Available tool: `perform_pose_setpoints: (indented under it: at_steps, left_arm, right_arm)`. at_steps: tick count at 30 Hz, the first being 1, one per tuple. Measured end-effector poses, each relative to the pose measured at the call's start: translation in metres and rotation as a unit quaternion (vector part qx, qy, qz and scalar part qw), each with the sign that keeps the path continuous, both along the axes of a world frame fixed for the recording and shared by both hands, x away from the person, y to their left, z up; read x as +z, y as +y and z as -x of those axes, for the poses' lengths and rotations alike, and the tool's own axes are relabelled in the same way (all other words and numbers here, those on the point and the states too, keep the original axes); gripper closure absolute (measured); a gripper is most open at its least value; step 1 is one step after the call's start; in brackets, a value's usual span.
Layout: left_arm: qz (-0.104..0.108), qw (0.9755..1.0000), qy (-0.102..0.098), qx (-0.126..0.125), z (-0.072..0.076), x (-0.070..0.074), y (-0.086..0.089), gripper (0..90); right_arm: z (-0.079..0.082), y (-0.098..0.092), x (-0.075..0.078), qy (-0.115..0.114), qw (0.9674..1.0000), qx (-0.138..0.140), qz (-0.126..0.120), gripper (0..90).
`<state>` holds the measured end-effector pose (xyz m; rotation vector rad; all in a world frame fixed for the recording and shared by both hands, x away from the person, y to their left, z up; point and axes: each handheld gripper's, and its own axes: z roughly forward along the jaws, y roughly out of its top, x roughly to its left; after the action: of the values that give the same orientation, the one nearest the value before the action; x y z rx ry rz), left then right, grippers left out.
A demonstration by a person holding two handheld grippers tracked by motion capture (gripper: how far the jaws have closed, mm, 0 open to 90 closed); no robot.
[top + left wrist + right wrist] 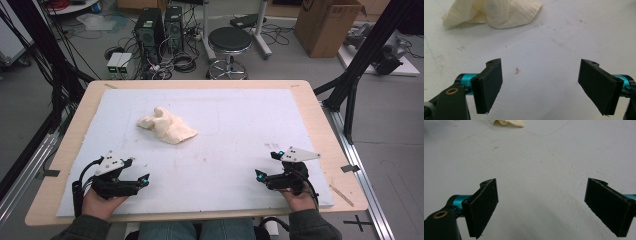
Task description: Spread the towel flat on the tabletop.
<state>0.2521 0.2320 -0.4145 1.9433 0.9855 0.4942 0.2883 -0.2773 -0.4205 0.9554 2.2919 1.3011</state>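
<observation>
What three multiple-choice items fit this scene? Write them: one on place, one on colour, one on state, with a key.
1. Where does the cloth lie?
A. On the white sheet, ahead of the left gripper
B. Between the right gripper's jaws
C. On the floor

2. What colour is the cloth?
A. Red
B. Cream
C. Black

3. How do the jaws of both grippers stand?
A. Shut on the cloth
B. Wide apart, holding nothing
C. One shut, one open

Key: 1 A, the high view shows the cloth farther up the sheet on the left; 2 B, pale cream folds; 3 B, each gripper view shows bare sheet between its jaws.
</observation>
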Motion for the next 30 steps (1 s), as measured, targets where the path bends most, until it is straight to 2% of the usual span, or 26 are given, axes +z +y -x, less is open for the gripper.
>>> perform_pose_setpoints:
  at_steps: [14, 20, 23, 26, 30]
  left_arm:
    - [0.001, 0.9999, -0.011, -0.003, 0.001, 0.004, -0.003, 20.2]
    - [0.002, 0.9998, -0.019, -0.004, 0.002, 0.008, -0.005, 20.2]
    - [0.005, 0.9998, -0.020, -0.004, 0.000, 0.011, -0.006, 20.3]
    - [-0.002, 0.9998, -0.020, 0.004, -0.004, 0.013, -0.007, 20.3]
    - [0.004, 0.9998, -0.018, 0.010, -0.009, 0.018, -0.006, 20.4]
  right_arm:
    - [0.002, -0.001, 0.002, -0.012, 0.9999, 0.002, 0.000, 11.0]
    - [0.002, 0.000, 0.002, -0.007, 1.0000, 0.002, -0.001, 11.0]
    - [0.002, -0.001, 0.002, -0.010, 0.9999, 0.004, -0.002, 11.0]
    - [0.002, -0.001, 0.003, -0.014, 0.9999, 0.003, -0.004, 11.0]
    - [0.001, -0.001, 0.004, -0.017, 0.9998, -0.001, -0.007, 11.0]
